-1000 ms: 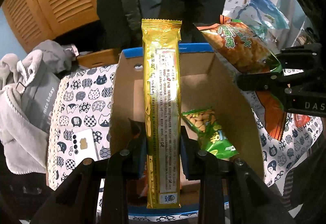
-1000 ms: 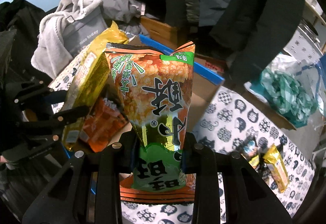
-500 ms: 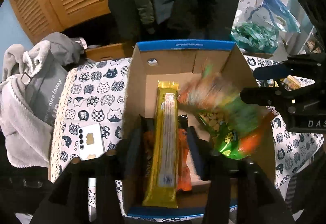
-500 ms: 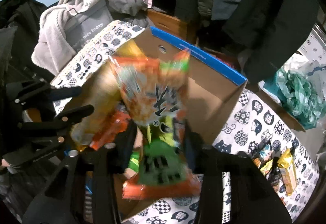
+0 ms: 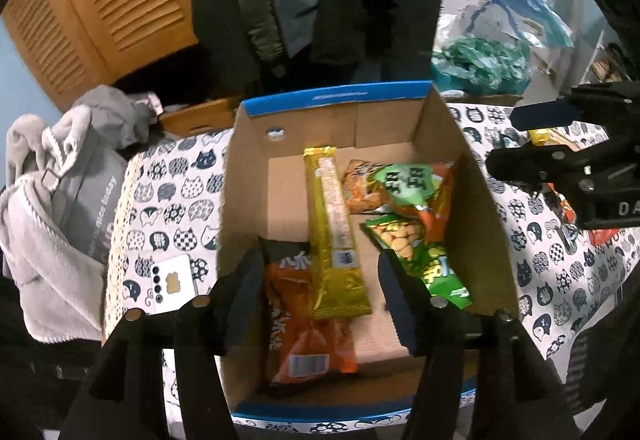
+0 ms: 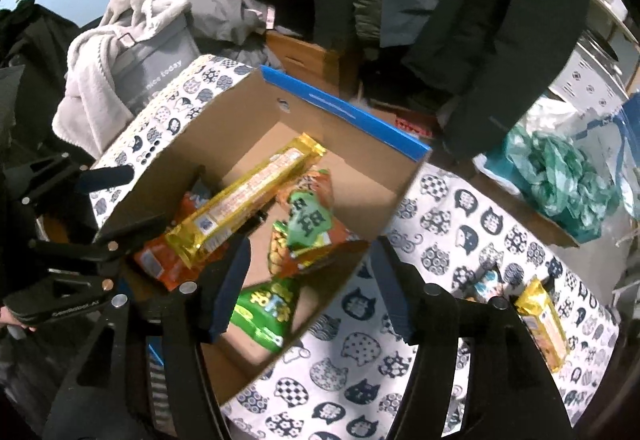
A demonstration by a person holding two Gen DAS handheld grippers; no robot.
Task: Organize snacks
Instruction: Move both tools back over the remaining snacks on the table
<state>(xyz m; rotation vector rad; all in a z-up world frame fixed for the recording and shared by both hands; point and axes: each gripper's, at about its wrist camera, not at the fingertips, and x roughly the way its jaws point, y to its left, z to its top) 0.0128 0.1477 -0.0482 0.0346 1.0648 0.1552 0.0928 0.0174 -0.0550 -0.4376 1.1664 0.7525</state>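
Two grippers hang over an open cardboard box (image 5: 248, 176) with a blue rim, which stands on a cloth printed with cats (image 5: 176, 192); the left gripper (image 5: 320, 296) has its jaws apart, they have just been opening, and no pad presses on anything; below it, on the floor of the box, lies the long gold packet (image 5: 334, 236), with its lower part on top of an orange packet (image 5: 304, 328); the right gripper (image 6: 306, 284) also has its jaws apart after just opening, with nothing clamped between them; the orange and green rice cracker bag (image 6: 312, 228) rests inside the box, at the right side in the left wrist view, partly on a green bag of peanuts (image 5: 420, 256); a white phone (image 5: 172, 284) lies on the cloth just beside the left wall of the box; another gold packet (image 6: 542, 324) lies on the cloth well apart from the box, to its right; a grey towel (image 6: 92, 80) hangs over a grey bag behind the table.
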